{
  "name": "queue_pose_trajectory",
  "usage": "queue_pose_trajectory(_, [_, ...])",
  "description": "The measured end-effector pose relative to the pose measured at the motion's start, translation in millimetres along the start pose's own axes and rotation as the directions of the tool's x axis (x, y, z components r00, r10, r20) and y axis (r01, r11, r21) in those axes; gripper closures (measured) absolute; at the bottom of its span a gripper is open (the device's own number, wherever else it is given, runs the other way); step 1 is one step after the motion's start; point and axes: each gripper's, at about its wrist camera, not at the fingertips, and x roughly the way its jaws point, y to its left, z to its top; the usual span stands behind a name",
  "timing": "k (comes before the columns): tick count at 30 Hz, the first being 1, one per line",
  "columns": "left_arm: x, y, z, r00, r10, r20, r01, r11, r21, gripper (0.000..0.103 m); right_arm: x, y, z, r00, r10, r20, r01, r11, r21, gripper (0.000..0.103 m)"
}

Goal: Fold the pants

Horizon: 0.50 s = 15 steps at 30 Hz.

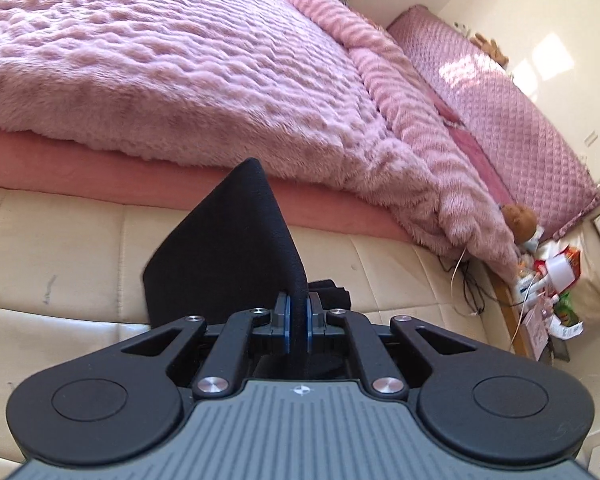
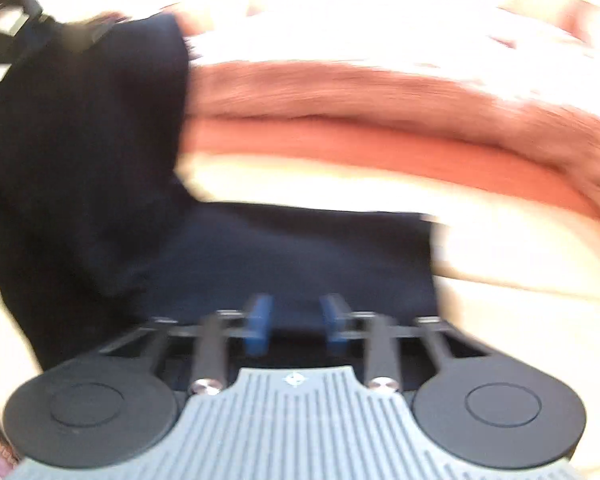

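Black pants (image 1: 236,248), part-folded on cream cushion (image 1: 60,240), one edge lifted upright.

Left tongs (image 1: 298,322) sit low in the left wrist view, clamped on a fold of the pants (image 1: 236,240), which rises up ahead of them and drapes down to their left onto the padded bench (image 1: 60,248). Behind the bench lies the bed (image 1: 80,168), with the blanket (image 1: 160,72) heaped on top. Right of the blanket, the headboard (image 1: 499,104); below it, a stuffed toy (image 1: 519,218) above a cluttered nightstand (image 1: 555,288). Over on the right wrist view, right tongs (image 2: 296,322) stand parted with the pants (image 2: 280,256) spread just ahead, more cloth bunched up at left.
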Motion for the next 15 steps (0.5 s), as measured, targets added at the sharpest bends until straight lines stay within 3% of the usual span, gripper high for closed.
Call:
queue_pose_trajectory(3, [21.7,-17.4,-3.6,1.000,0.003,-0.023,-0.003,1.000,0.004,0.096,-13.1,-47.0,-12.7,0.997,-0.071,-0.013,0.072,0.987,0.143,0.059])
queue_pose_trajectory(4, [29.3,-23.0,-5.0,0.999,0.003,-0.034,-0.002,1.000,0.007,0.096,-17.6,-59.3,-20.1,0.997,-0.079,-0.019,0.081,0.979,0.187,0.065])
queue_pose_trajectory(7, [50.2,-35.5,-9.8,0.997,-0.005,-0.074,0.005,1.000,-0.003,0.096,-16.4,-78.9,-36.5,0.998,-0.055,-0.017,0.058,0.951,0.304,0.077])
queue_pose_trajectory(10, [69.7,-44.9,-11.4,0.994,-0.005,-0.108,0.003,1.000,-0.014,0.096,-8.5,-75.5,-48.4,1.000,-0.020,-0.021,0.026,0.934,0.356,0.091])
queue_pose_trajectory(15, [102.9,-57.2,-11.4,0.990,0.010,-0.137,-0.014,0.999,-0.029,0.096,-3.5,-76.4,-63.9,0.999,-0.013,-0.032,0.024,0.931,0.364,0.091])
